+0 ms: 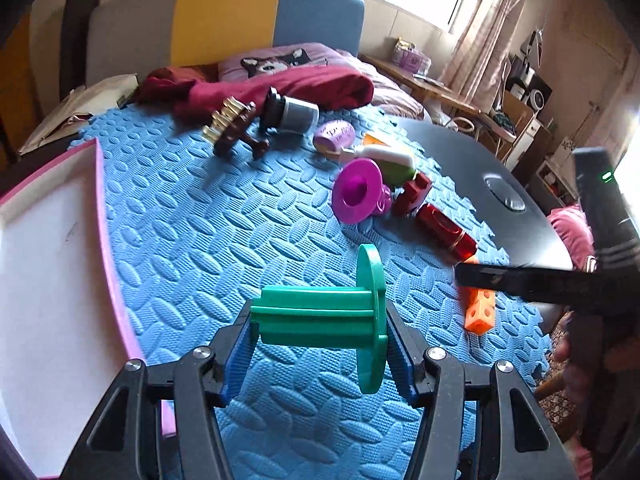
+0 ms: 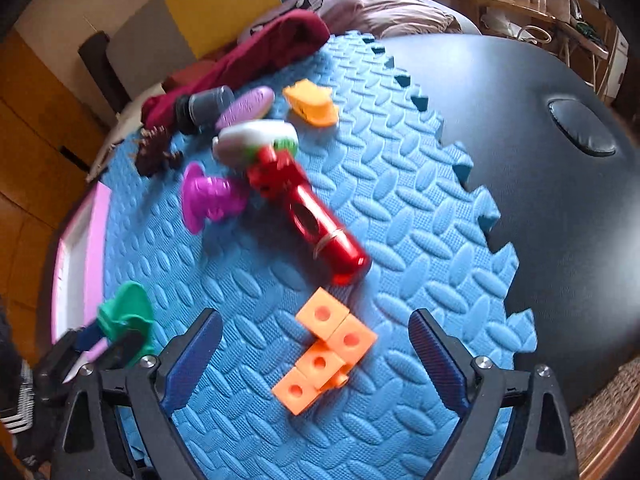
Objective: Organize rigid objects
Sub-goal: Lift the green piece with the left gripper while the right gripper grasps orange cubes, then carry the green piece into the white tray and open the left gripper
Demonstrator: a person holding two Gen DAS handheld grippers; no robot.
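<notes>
My left gripper (image 1: 320,332) is shut on a green plastic spool (image 1: 332,316) and holds it sideways above the blue foam mat (image 1: 192,216). The spool also shows in the right wrist view (image 2: 126,318), at the left. My right gripper (image 2: 316,348) is open, its blue pads on either side of an orange block piece (image 2: 326,354) that lies on the mat. It also shows in the left wrist view (image 1: 520,280), over the orange piece (image 1: 480,312). A pink-rimmed white tray (image 1: 52,280) lies to the left.
On the mat lie a purple spool (image 1: 358,190), a red cylinder (image 2: 320,228), a red block (image 1: 414,194), a white-and-green toy (image 2: 256,140), an orange boat shape (image 2: 312,104), a purple oval (image 1: 334,136), a grey jar (image 1: 292,114) and a brown comb toy (image 1: 236,128). A black table (image 2: 540,184) is on the right.
</notes>
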